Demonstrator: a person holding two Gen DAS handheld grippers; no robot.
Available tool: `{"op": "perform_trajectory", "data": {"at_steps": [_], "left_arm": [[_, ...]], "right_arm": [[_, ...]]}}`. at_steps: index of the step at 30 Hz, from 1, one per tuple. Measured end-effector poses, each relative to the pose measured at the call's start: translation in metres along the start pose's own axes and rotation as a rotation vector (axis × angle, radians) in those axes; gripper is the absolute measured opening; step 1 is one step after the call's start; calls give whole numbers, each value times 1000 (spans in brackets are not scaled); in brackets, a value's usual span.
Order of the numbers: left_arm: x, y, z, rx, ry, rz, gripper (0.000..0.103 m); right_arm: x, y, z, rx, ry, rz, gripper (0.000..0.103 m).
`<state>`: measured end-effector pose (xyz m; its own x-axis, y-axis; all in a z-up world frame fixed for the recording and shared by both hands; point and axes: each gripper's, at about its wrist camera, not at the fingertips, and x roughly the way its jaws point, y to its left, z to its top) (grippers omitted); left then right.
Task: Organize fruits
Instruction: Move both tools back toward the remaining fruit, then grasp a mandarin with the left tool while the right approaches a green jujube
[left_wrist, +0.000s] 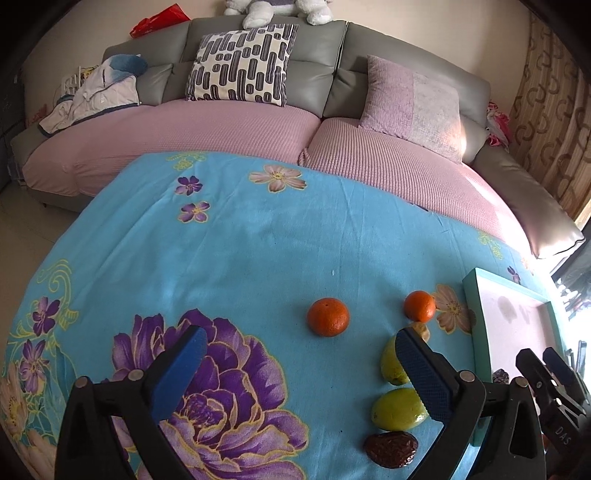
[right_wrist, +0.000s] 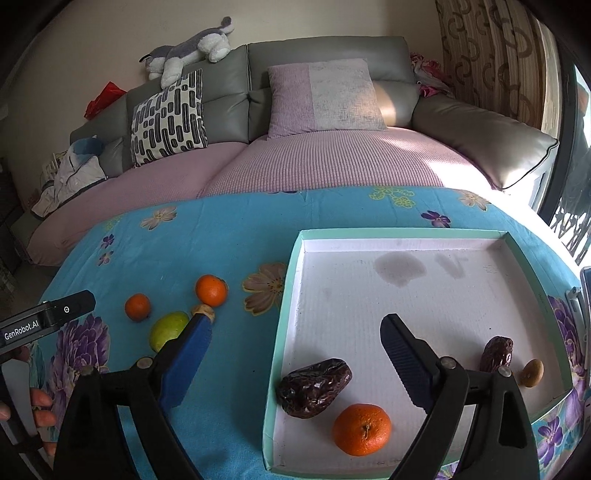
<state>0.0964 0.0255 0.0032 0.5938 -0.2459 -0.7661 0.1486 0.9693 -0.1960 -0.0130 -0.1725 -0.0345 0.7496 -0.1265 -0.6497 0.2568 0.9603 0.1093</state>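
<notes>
- The left gripper (left_wrist: 299, 349) hangs over the blue flowered cloth (left_wrist: 240, 251) with its jaws wide apart and nothing between the pads
- An orange (left_wrist: 328, 316) lies on the cloth ahead of the jaws, a little toward the right finger, clear of both
- A second orange (left_wrist: 419, 305) sits further right, near the box (left_wrist: 476, 332)
- Two green fruits lie by the left gripper's right finger: one (left_wrist: 391, 363) is partly hidden behind its tip, the other (left_wrist: 397, 409) just inside it
- A dark date (left_wrist: 391, 449) rests on the cloth below the nearer green fruit, close to it
- A small tan piece (left_wrist: 423, 329) peeks out above that finger tip
- The right gripper (right_wrist: 295, 334) hovers with jaws also spread open and empty; its left finger is over the cloth, its right finger over the box (right_wrist: 291, 280)
- Inside the box, a date (right_wrist: 314, 387) and an orange (right_wrist: 362, 429) lie between the two fingers, nearer the camera than the tips, touching neither
- Another date (right_wrist: 496, 353) and a small tan fruit (right_wrist: 532, 373) lie in the box outside the right finger, toward the right wall
- A hand (right_wrist: 40, 406) shows at the left edge of the right wrist view
</notes>
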Motion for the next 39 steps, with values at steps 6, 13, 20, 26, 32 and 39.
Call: {"op": "perform_trajectory", "data": {"at_steps": [6, 13, 20, 26, 32, 39], "left_arm": [[6, 6, 2, -21, 29, -68, 103], [12, 11, 13, -23, 41, -54, 103], [19, 12, 26, -6, 52, -49, 103], [39, 11, 23, -2, 113, -85, 102], [55, 10, 20, 0, 147, -95, 102], [73, 9, 17, -15, 179, -126, 88]], "right_arm": [[9, 12, -1, 1, 30, 51, 93], [14, 30, -1, 7, 42, 63, 93], [22, 58, -5, -36, 77, 98, 93], [36, 78, -14, -89, 137, 105, 93], [50, 90, -23, -110, 195, 114, 93], [59, 101, -31, -141, 247, 133, 79]]}}
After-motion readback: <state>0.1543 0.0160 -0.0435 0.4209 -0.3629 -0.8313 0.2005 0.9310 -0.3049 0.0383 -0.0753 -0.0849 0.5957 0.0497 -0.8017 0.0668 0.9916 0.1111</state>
